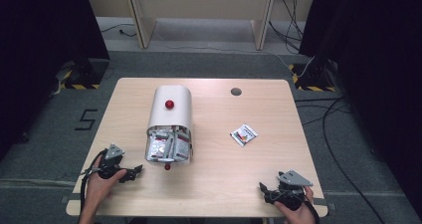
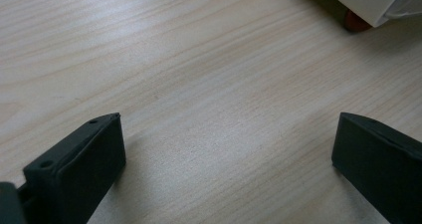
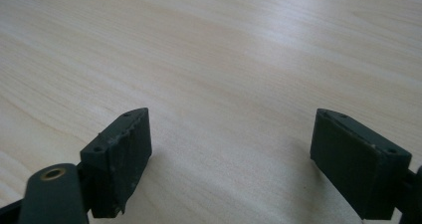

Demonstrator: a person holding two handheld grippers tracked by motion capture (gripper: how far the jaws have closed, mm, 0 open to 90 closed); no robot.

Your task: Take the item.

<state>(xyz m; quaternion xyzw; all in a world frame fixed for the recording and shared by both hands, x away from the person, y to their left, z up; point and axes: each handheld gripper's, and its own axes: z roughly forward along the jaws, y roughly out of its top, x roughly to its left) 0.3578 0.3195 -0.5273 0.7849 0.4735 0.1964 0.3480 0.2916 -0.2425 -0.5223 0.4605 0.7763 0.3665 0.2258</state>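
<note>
L gripper rests at table front-left, jaws spread wide, nothing btwn them. White box w/ red knob lies mid-table just right of it, open end packed w/ sachets; one loose sachet farther right. R gripper at front-right, jaws apart, empty.

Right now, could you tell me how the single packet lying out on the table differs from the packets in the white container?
The single packet lies flat and alone on the bare table, right of the white container; the container's packets are crammed together at its open end. The single packet shows its whole face, while those overlap and hide each other. Both look like white packets with red print. Both grippers, left and right, rest open, away from them.
</note>
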